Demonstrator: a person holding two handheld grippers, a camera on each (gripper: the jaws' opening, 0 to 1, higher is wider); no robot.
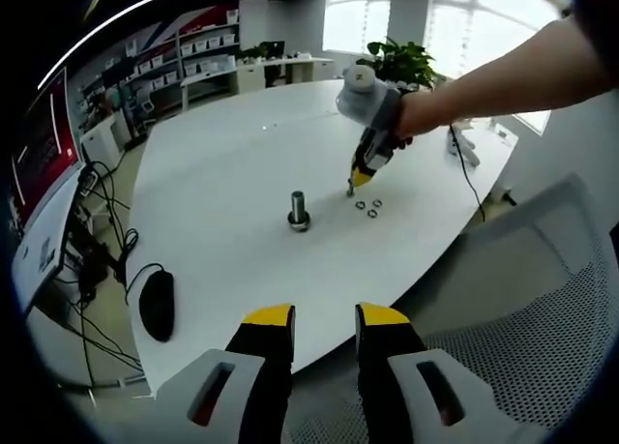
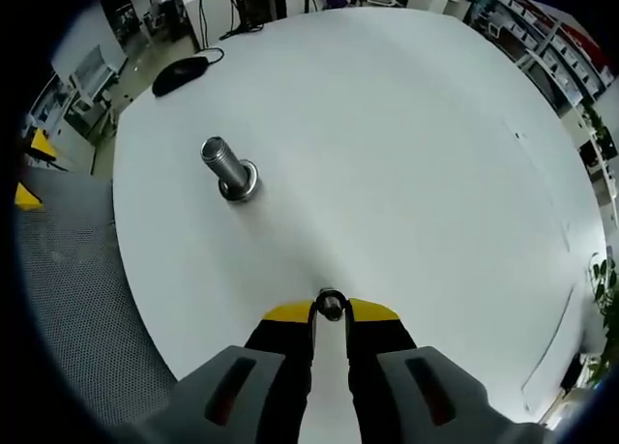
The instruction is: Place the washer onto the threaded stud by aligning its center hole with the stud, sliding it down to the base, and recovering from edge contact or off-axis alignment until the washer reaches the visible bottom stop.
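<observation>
My right gripper (image 2: 331, 311) clamps a washer (image 2: 331, 304), well short of the stud (image 2: 228, 170); placing remains; left gripper (image 1: 324, 318) fingers apart, idle.

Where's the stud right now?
The stud stands upright mid-table in the left gripper view, just left of the loose washers. In the right gripper view it's upper left, ahead of the right gripper.

Right gripper (image 2: 331, 313) fingers nearly closed, seemingly pinching; left gripper (image 1: 325, 320) fingers apart.

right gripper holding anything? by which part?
Yes: the right gripper pinches a washer by its rim, edge-on between the fingertips. Left gripper holds nothing.
</observation>
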